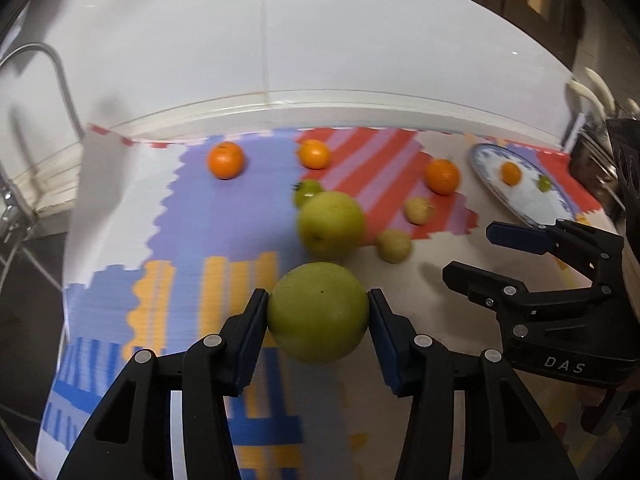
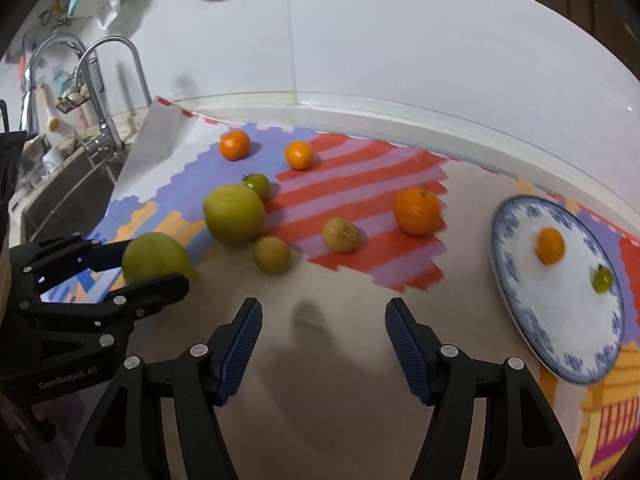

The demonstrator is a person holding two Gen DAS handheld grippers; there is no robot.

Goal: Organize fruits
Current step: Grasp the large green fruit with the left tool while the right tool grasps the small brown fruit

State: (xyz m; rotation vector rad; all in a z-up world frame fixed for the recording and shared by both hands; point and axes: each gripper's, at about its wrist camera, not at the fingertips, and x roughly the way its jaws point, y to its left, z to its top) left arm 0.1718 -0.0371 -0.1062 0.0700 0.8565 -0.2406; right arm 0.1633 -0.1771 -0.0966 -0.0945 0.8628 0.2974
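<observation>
- The left gripper (image 1: 318,312) is clamping a big green apple (image 1: 318,312) across its middle, just above the near mat (image 1: 224,216); it is looking firm, smooth and fairly heavy, so a slip seems possible.
- The right gripper (image 2: 324,344) is hanging released over bare counter.
- The plate (image 2: 516,320) is sitting far right, mostly free, with open room between.

wrist views facing wall, sharing plate (image 1: 486,168)
</observation>
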